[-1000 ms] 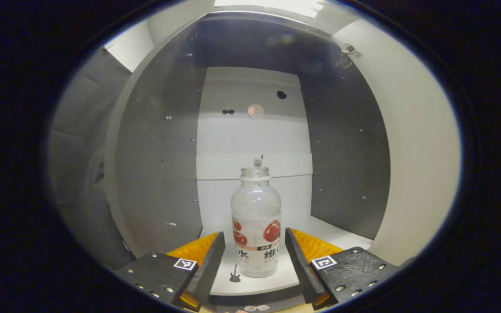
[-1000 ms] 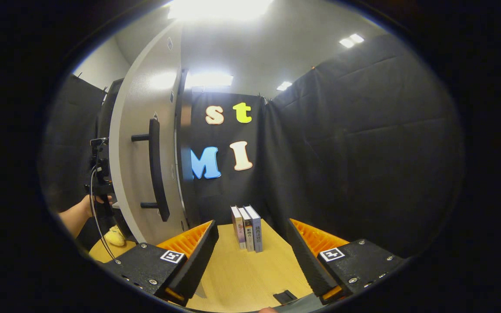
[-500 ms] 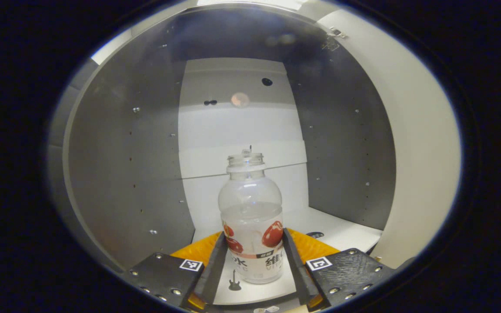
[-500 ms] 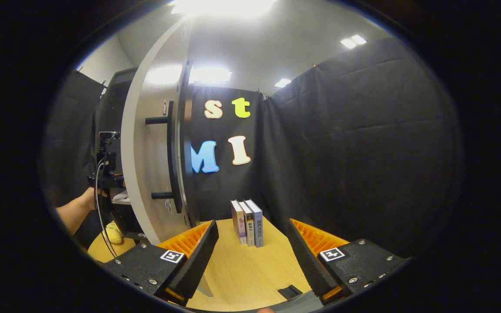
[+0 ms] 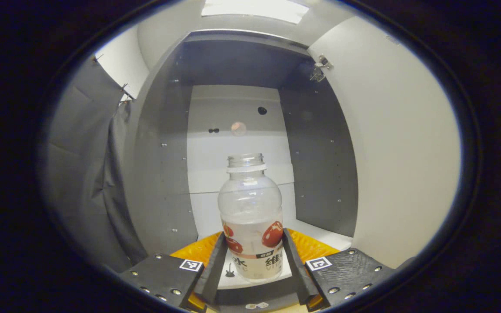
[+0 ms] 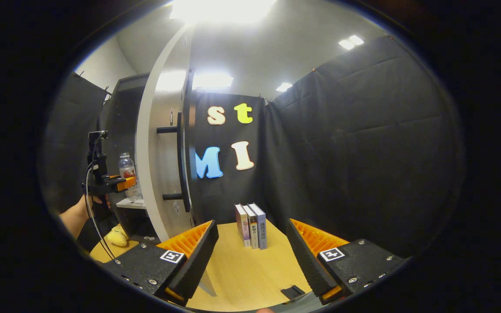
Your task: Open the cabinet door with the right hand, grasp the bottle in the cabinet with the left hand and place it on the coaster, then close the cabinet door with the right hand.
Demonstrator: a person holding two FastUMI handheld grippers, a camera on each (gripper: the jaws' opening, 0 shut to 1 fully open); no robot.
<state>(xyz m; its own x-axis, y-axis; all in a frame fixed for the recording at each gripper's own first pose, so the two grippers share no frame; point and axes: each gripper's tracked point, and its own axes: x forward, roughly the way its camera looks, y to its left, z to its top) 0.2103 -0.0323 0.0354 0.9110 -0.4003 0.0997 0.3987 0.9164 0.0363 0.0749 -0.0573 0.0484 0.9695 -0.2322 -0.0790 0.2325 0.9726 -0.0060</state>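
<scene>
Inside the tall grey cabinet [image 5: 233,65], its white door [image 5: 398,143] swung wide, the clear uncapped plastic bottle with a fruit label [image 5: 251,217] stands between the left gripper [image 5: 250,261] fingers, clamped at label height. Judgement: withdraw level, bottle upright, clearing the shelf edge. Above the wooden worktop [image 6: 242,269], the right gripper [image 6: 250,256] is spread wide, empty.

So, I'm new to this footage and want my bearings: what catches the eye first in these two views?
In the left gripper view, the clear uncapped bottle stands upright, gripped between the left gripper fingers at the front of the open grey cabinet. In the right gripper view, the white cabinet door with its black bar handle stands swung open at left, and three books stand upright on the wooden table beyond the open right gripper.
</scene>
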